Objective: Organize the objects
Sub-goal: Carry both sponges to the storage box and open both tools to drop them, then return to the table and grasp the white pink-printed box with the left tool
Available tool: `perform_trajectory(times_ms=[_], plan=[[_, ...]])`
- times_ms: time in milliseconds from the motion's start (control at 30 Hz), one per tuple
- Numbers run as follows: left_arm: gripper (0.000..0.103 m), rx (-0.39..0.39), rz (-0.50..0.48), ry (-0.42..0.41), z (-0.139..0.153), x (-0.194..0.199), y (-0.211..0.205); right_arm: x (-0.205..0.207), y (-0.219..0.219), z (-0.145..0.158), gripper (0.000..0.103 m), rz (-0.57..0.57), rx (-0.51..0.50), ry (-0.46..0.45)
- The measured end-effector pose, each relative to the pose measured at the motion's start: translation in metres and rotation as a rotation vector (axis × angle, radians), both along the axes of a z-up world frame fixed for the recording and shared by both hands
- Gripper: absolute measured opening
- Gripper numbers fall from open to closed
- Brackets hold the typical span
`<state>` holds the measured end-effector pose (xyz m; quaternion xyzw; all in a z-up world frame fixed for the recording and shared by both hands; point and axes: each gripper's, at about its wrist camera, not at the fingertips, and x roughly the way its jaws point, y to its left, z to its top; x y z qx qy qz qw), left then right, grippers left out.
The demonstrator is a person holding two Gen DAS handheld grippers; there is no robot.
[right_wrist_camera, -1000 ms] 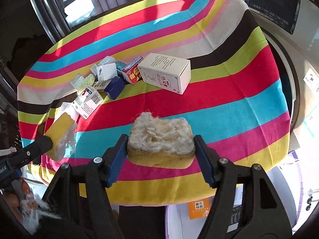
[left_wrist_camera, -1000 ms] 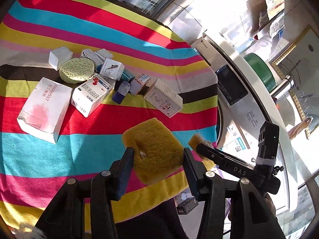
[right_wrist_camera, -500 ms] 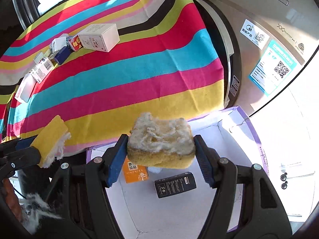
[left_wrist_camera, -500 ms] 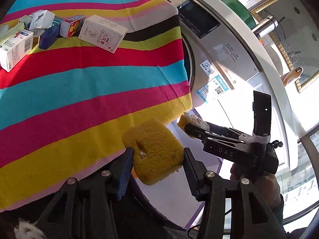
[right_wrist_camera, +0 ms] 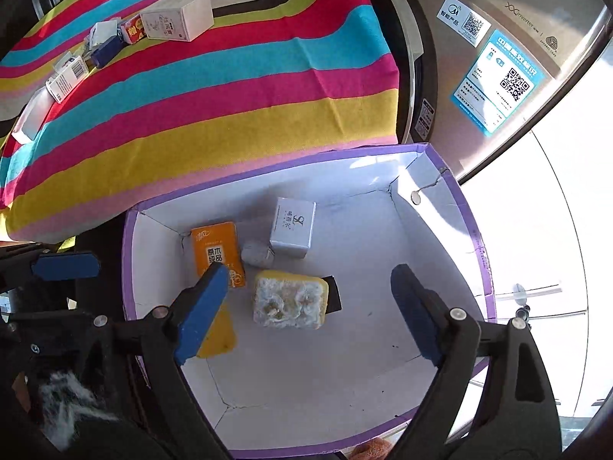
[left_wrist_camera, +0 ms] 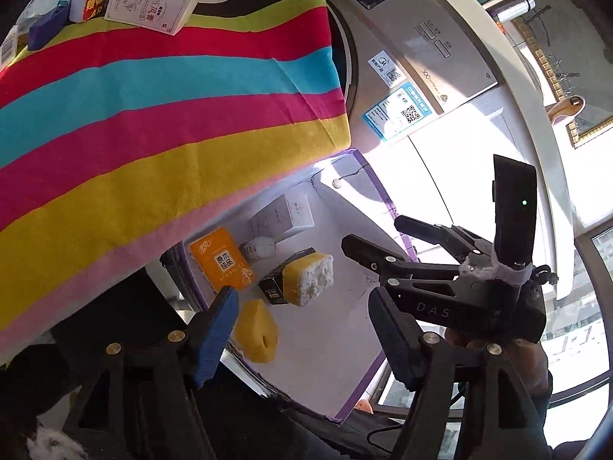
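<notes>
Both grippers hang over the white box with the purple rim (right_wrist_camera: 481, 253), and both have just been opening; the left gripper (left_wrist_camera: 302, 329) stands with its jaws apart and nothing pressed between its blue pads, the yellow sponge (left_wrist_camera: 256, 331) lying loose below them by the box's near-left wall; the right gripper (right_wrist_camera: 308, 314) is spread wide and empty as well, and the second sponge (right_wrist_camera: 289, 299), yellow with a frayed white face turned up, sits under the gap near the middle of the box floor, half on top of a small black box (right_wrist_camera: 334, 294); just past it, toward the far-left corner, lie an orange packet (right_wrist_camera: 217, 250), a small grey roll (right_wrist_camera: 256, 253) and a white carton (right_wrist_camera: 292, 226), close together; beyond the box's far rim the striped cloth (right_wrist_camera: 237, 88) hangs over the table edge, and at the far end of the table a cluster of small cartons (right_wrist_camera: 115, 38) remains, the large white carton (right_wrist_camera: 178, 17) nearest the washing machine (right_wrist_camera: 498, 38).
</notes>
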<state>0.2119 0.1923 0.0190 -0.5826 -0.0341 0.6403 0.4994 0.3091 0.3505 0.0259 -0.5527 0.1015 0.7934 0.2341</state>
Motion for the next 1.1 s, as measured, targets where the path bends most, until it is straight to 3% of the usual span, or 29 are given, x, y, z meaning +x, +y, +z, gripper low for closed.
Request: perform_trajectory(times_ms=[133, 267, 333, 533, 867, 1100], plan=[[0.071, 0.035, 0.082, 0.089, 0.017, -0.012, -0.014, -0.005, -0.005, 0.005, 0.089, 0.003, 0.043, 0.006], [0.076, 0.067, 0.175, 0.282, 0.036, -0.024, -0.034, -0.019, -0.016, 0.013, 0.090, 0.040, 0.123, 0.001], [0.077, 0.066, 0.207, 0.333, 0.039, -0.031, -0.041, -0.027, -0.023, 0.017, 0.092, 0.057, 0.164, 0.004], [0.077, 0.058, 0.309, 0.365, 0.036, -0.054, -0.076, -0.050, -0.040, 0.020, 0.093, 0.112, 0.203, 0.015], [0.077, -0.005, 0.575, 0.372, 0.022, -0.093, -0.158, -0.086, -0.069, 0.022, 0.093, 0.201, 0.124, 0.093], [0.077, -0.055, 0.706, 0.358, 0.014, -0.121, -0.198, -0.109, -0.083, 0.022, 0.093, 0.236, 0.050, 0.140]])
